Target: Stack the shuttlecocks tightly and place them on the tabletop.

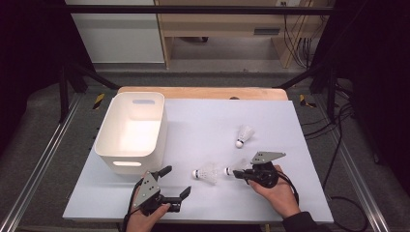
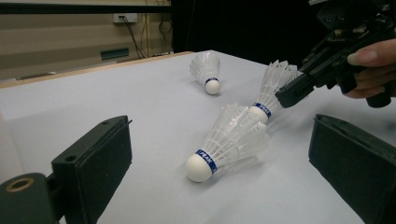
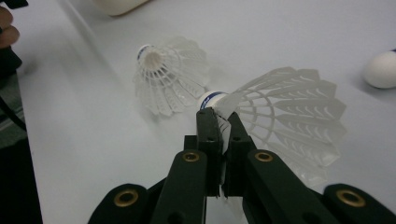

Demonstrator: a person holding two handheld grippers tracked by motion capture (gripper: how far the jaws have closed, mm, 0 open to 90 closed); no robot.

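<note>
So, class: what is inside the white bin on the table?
The white bin shows bare, brightly lit floor and inner walls with nothing lying there. Its near wall hides the strip of floor just behind it.

High view sits above the near edge, looking forward and down over the whole worktop (image 1: 203,203). The left gripper view skims low across it; the right gripper view is way closer, aimed down. All three share the middle shuttlecock (image 1: 207,173) (image 2: 226,140) (image 3: 166,77).
</note>
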